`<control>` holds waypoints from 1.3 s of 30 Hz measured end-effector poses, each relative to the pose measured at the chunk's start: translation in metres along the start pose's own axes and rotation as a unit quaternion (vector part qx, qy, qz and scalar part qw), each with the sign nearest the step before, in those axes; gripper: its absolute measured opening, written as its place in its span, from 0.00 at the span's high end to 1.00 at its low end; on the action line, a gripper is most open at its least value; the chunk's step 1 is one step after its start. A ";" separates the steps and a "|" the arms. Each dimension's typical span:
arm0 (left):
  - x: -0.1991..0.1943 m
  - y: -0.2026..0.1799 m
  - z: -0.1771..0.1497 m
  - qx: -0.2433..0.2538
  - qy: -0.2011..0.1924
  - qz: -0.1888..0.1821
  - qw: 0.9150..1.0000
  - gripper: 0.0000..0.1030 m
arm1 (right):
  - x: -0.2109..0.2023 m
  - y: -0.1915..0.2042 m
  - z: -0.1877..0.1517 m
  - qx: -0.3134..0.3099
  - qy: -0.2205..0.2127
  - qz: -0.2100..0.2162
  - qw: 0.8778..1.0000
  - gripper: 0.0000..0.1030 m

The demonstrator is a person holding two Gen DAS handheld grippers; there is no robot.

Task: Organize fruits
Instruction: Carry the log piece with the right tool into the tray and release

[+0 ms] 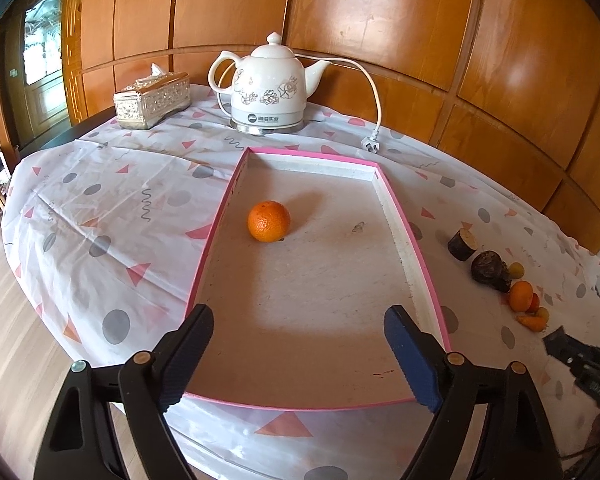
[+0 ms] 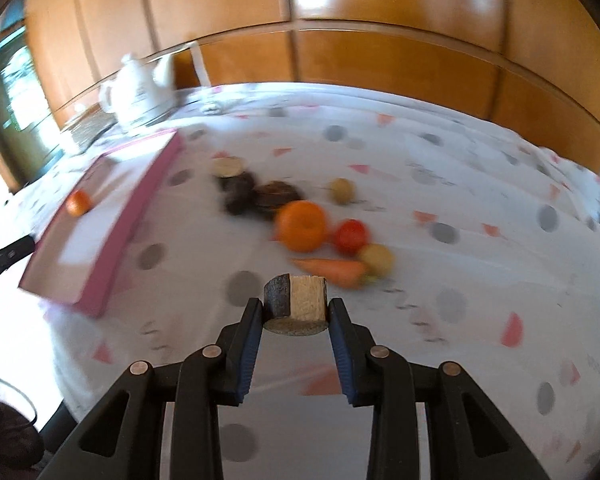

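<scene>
A pink-edged shallow box (image 1: 400, 216) lies on the table with one orange (image 1: 269, 221) inside it. My left gripper (image 1: 298, 354) is open and empty above the box's near end. My right gripper (image 2: 296, 316) is shut on a short sugarcane piece (image 2: 296, 298), dark-skinned with pale cut faces, held above the tablecloth. On the cloth beyond it lie an orange (image 2: 301, 226), a red tomato (image 2: 352, 236), a carrot (image 2: 332, 272), two small yellowish fruits (image 2: 376, 258), and dark sugarcane pieces (image 2: 240, 192). The box (image 2: 132, 216) and its orange (image 2: 78, 202) show at left in the right wrist view.
A white ceramic kettle (image 1: 272, 88) with cord and plug (image 1: 370, 144) and a silver tissue box (image 1: 152, 100) stand at the table's far side. Wood panelling rises behind. The fruit pile (image 1: 520, 296) lies right of the box. The right gripper's tip (image 1: 560, 344) shows at lower right.
</scene>
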State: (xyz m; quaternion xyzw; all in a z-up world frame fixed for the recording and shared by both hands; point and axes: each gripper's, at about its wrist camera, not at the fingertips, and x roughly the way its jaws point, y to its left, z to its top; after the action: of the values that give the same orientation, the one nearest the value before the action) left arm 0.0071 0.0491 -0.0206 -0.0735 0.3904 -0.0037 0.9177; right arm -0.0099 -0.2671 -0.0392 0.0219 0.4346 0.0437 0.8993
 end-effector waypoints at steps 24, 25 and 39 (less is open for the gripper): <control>-0.004 0.008 0.000 -0.006 -0.008 0.004 1.000 0.15 | 0.026 0.145 0.066 -0.134 0.003 0.138 0.981 0.67; -0.005 0.009 0.000 -0.006 -0.009 0.004 1.000 0.15 | 0.029 0.150 0.069 -0.136 0.005 0.141 0.981 0.67; -0.004 0.016 0.001 -0.003 -0.011 0.006 1.000 0.15 | 0.063 0.193 0.108 -0.127 0.011 0.152 0.980 0.67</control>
State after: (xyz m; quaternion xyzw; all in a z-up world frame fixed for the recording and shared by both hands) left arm 0.0043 0.0650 -0.0198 -0.0741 0.3808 0.0039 0.9217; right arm 0.1021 -0.0694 -0.0070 -0.0270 0.4275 0.2347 0.8726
